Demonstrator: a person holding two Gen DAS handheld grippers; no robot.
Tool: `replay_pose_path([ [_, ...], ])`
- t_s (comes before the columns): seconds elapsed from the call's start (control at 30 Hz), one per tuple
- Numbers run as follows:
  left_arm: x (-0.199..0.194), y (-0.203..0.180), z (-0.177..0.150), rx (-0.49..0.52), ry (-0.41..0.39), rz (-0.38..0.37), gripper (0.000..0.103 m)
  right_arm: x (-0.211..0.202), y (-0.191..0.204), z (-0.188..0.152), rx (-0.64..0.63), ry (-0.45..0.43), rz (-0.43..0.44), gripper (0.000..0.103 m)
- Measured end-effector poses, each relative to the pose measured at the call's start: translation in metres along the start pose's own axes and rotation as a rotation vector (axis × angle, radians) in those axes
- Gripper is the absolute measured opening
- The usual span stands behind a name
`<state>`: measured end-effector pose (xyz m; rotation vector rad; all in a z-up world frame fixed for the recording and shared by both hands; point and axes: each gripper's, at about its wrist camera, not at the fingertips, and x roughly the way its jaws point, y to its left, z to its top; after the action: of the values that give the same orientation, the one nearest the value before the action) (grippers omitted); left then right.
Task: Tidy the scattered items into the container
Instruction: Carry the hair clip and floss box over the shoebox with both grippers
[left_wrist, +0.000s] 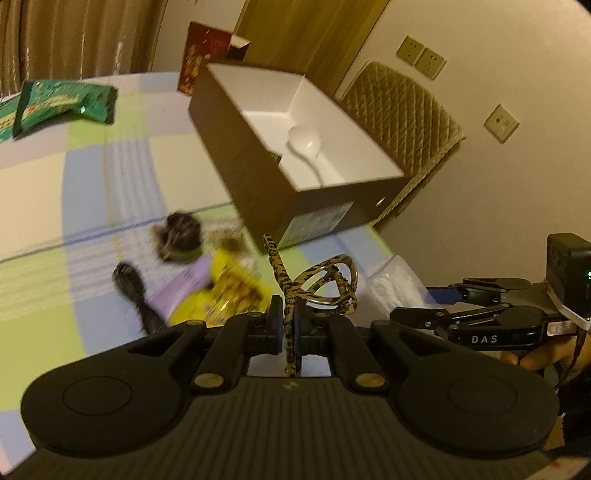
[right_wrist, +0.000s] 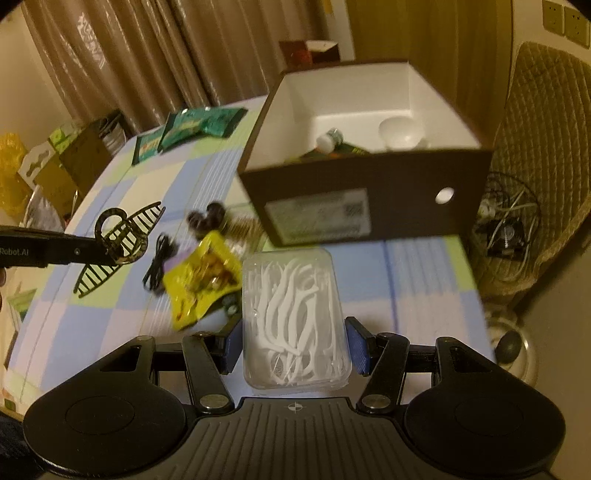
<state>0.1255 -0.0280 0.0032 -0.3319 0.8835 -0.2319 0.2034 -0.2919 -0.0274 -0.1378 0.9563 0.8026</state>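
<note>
My left gripper (left_wrist: 291, 325) is shut on a leopard-print hair claw clip (left_wrist: 317, 284) and holds it above the table; it also shows in the right wrist view (right_wrist: 118, 240). My right gripper (right_wrist: 295, 343) is open, its fingers on either side of a clear box of white floss picks (right_wrist: 295, 317) that lies on the table. The container, a brown box with a white inside (left_wrist: 369, 155) (right_wrist: 406, 92), stands beyond both and holds a white bulb (right_wrist: 400, 133) and a small bottle (right_wrist: 328, 140).
A yellow snack packet (right_wrist: 199, 277), a black cable (right_wrist: 159, 266), a dark hair scrunchie (right_wrist: 207, 218) and green packets (right_wrist: 199, 125) lie on the checked tablecloth. A quilted chair (left_wrist: 402, 114) stands behind the box. Curtains hang at the back.
</note>
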Motion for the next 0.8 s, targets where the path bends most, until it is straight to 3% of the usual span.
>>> replay_pose_path([
  [0.8,0.055,-0.041,0.078,0.006,-0.076,-0.019,0.003,-0.006,-0.048,0.084,-0.079,-0.074,0.063,0.054],
])
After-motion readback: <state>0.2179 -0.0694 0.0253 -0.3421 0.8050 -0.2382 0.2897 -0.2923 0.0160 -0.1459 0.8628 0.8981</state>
